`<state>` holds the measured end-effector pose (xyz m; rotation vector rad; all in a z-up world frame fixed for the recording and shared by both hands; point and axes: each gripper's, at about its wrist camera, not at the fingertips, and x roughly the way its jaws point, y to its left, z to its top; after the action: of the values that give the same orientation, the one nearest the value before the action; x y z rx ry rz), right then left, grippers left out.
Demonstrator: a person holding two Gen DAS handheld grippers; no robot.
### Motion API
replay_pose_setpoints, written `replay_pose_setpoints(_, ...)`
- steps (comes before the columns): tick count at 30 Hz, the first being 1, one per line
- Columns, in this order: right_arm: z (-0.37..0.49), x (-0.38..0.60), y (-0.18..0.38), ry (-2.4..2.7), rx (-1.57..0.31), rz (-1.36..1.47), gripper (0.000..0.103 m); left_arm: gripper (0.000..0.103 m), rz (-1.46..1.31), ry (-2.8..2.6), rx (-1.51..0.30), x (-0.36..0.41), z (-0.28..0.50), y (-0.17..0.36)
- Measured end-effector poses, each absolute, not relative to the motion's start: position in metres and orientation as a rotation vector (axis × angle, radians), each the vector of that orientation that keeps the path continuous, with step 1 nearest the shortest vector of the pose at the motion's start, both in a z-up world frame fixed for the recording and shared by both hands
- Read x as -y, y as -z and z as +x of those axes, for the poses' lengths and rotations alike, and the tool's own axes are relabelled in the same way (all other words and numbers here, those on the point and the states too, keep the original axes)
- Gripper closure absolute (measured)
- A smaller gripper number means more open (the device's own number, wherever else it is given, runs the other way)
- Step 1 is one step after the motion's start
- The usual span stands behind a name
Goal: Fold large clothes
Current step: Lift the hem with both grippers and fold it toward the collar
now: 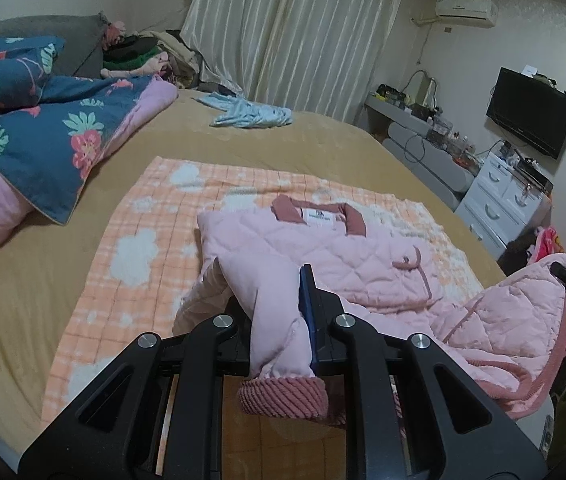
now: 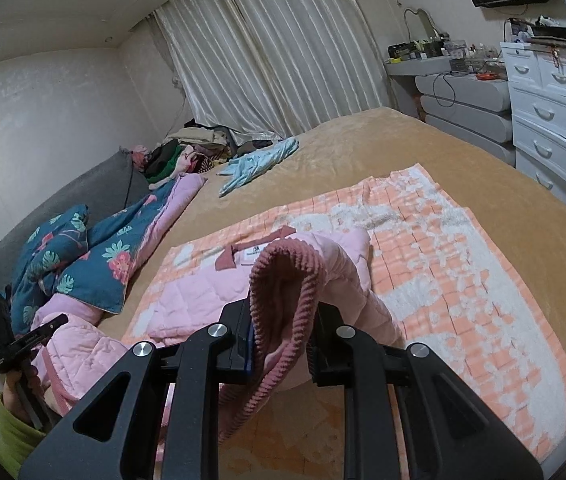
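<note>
1. tan bed (image 1: 323,136) fills both views, curtains at the top.
2. orange checked blanket (image 1: 143,216) lies mid-frame; pink quilted jacket (image 1: 323,248) rests on it, collar toward the curtains.
3. jacket looks soft, puffy and light; ribbed cuffs give the firmest hold.
4. left gripper (image 1: 279,316) is closed on one sleeve (image 1: 275,320) above its cuff.
5. right gripper (image 2: 283,332) is clamped on a ribbed cuff (image 2: 287,280).

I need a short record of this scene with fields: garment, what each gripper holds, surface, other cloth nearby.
garment: pink quilted jacket, collar away from the person
left gripper: shut on a sleeve, ribbed cuff hanging down
right gripper: shut on a ribbed edge of the jacket
surface: orange checked blanket on the bed
nearby: floral quilt, light blue garment
</note>
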<state>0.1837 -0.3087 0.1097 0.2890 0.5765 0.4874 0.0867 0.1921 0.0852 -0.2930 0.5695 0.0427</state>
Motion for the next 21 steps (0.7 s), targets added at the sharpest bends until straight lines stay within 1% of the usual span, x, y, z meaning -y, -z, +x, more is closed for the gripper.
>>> replay_pose_setpoints(9, 0.212, 0.294, -0.129, -0.488, -0.554, 0.277, 0.085, 0.094, -0.301, -0.084, -0.539, -0.204, 0.106, -0.098)
replay_pose_setpoints(21, 0.265, 0.292, -0.100, -0.449, -0.649, 0.284, 0.085, 0.093, -0.217, -0.150, -0.563, -0.201, 0.144, -0.079)
